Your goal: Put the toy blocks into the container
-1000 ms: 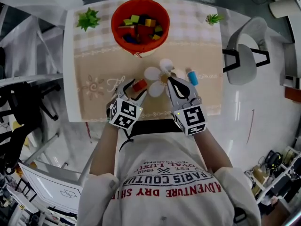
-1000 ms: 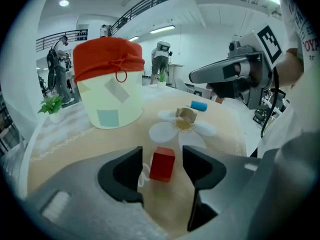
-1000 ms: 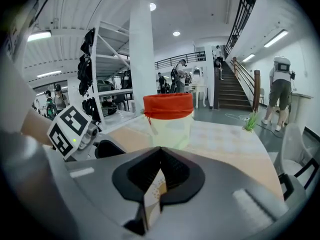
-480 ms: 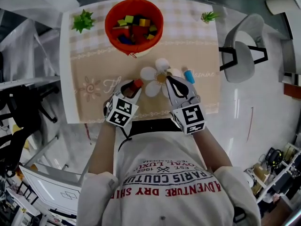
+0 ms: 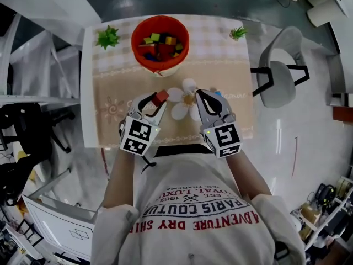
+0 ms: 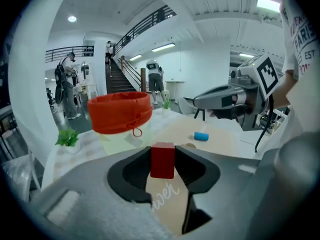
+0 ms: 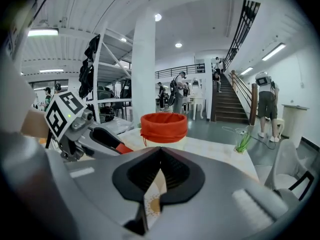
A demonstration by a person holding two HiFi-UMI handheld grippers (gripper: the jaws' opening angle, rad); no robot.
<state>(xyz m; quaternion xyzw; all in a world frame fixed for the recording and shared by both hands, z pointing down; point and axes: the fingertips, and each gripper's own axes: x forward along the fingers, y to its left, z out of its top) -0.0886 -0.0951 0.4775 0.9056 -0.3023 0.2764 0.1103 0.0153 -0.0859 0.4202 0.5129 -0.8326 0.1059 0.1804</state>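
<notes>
Left gripper (image 5: pixel 154 101) clamps a red block (image 5: pixel 161 97) at its jaw tips; the jaws have just been closing. The block is held upright above the cloth, straight in front of the orange container (image 5: pixel 135 44) on the person's side, apart from it. Right gripper (image 5: pixel 200 95) has its jaws pressed together with nothing between them; it hovers on the container's near right, over a white flower-shaped piece (image 5: pixel 183 99). A blue cylinder block (image 6: pixel 201 136) lies on the cloth just beside that gripper, also near right of the container. The container's top is open, with coloured blocks (image 5: pixel 159 43) inside. A strip of bare cloth separates the container from both grippers. Two small green plants (image 5: pixel 108 37) flank the container by the far edge of the table (image 5: pixel 234 70). A grey chair (image 5: pixel 278 76) stands off the table, well right of the container
</notes>
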